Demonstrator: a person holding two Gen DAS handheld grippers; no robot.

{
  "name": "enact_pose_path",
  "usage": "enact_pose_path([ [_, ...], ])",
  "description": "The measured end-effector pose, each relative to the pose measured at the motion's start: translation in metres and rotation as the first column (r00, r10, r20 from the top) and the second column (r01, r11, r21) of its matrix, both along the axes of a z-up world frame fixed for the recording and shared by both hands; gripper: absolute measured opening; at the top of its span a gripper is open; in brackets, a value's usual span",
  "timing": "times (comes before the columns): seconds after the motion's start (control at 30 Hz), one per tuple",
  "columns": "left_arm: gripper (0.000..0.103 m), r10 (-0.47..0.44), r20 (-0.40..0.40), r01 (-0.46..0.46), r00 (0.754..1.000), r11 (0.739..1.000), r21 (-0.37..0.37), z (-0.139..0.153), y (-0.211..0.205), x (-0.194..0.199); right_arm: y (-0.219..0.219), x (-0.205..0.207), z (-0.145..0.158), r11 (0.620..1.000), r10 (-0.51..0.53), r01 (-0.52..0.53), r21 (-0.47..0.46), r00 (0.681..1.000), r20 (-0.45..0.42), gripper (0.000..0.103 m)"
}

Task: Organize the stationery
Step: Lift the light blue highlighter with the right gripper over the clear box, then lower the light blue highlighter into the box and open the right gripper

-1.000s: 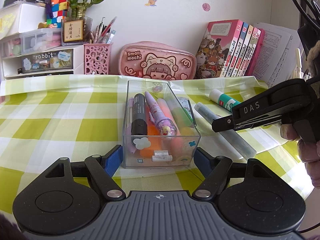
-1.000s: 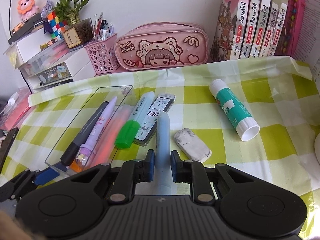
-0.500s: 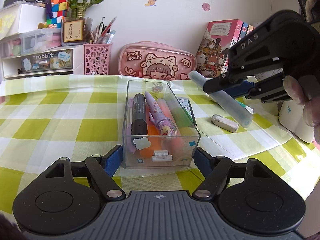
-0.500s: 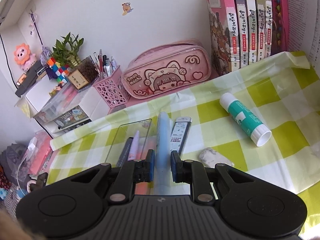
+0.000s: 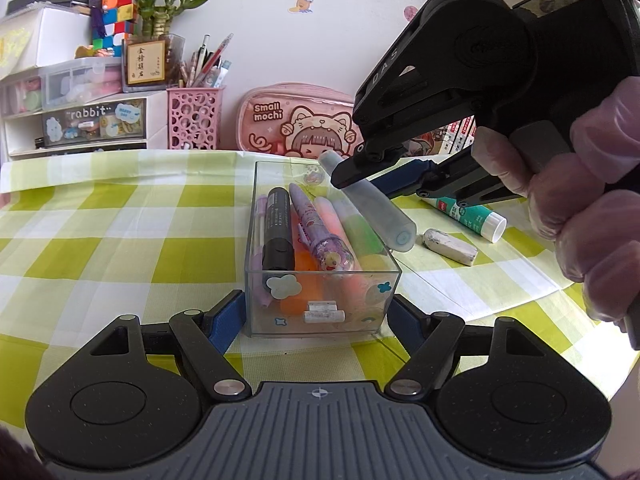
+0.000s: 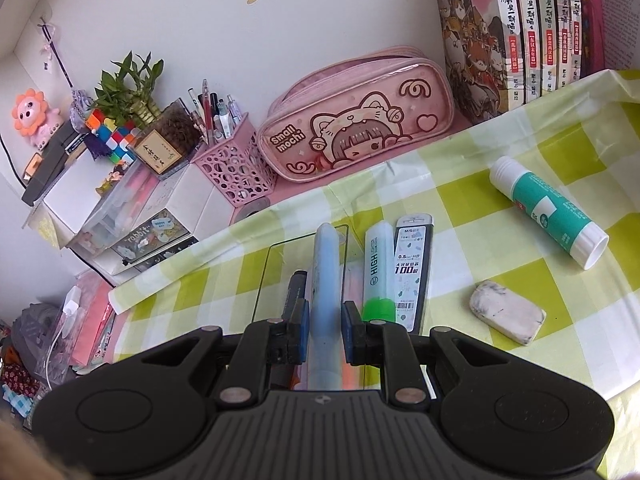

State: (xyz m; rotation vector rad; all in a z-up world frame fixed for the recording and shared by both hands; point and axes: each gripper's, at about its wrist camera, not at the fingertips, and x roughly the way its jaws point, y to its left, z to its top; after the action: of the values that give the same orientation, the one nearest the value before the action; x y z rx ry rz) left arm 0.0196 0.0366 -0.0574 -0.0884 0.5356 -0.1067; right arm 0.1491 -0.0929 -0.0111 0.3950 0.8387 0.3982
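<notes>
Green-checked tablecloth [image 5: 120, 248] is still strewn with an eraser [image 6: 506, 311] and glue stick [image 6: 548, 212]. Several pens are boxed already; the clear organizer box [image 5: 320, 308] is clamped by the left gripper [image 5: 316, 320], while a pale blue pen [image 5: 372, 204] is pinched above it by the right gripper [image 6: 324, 330].

Two hand-held grippers: one [image 5: 316, 312] at the near end of the single clear box [image 5: 320, 304], one [image 6: 324, 328] carrying one pale blue pen [image 6: 326, 272]. One glue stick [image 6: 548, 208] and one eraser [image 6: 506, 312] lie right on the bench. One lead-refill case [image 6: 412, 272], one pink pencil pouch [image 6: 360, 128], one pink pen cup [image 6: 232, 172], four upright books [image 6: 516, 28] far right.
</notes>
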Motion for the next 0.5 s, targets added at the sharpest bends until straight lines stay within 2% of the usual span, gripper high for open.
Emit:
enact_pose_path([
  [0.4, 0.075, 0.0, 0.0, 0.0, 1.0, 1.0, 0.0, 0.0, 0.0002, 0.0, 0.0045, -0.0007, 0.0015, 1.0, -0.003, 0.003, -0.029, 1.0, 0.004, 0.021],
  [0.5, 0.075, 0.0, 0.0, 0.0, 1.0, 1.0, 0.001, 0.0, -0.0001, -0.0001, 0.0032, -0.002, 0.0034, 0.999, -0.003, 0.003, -0.033, 1.0, 0.01, 0.027],
])
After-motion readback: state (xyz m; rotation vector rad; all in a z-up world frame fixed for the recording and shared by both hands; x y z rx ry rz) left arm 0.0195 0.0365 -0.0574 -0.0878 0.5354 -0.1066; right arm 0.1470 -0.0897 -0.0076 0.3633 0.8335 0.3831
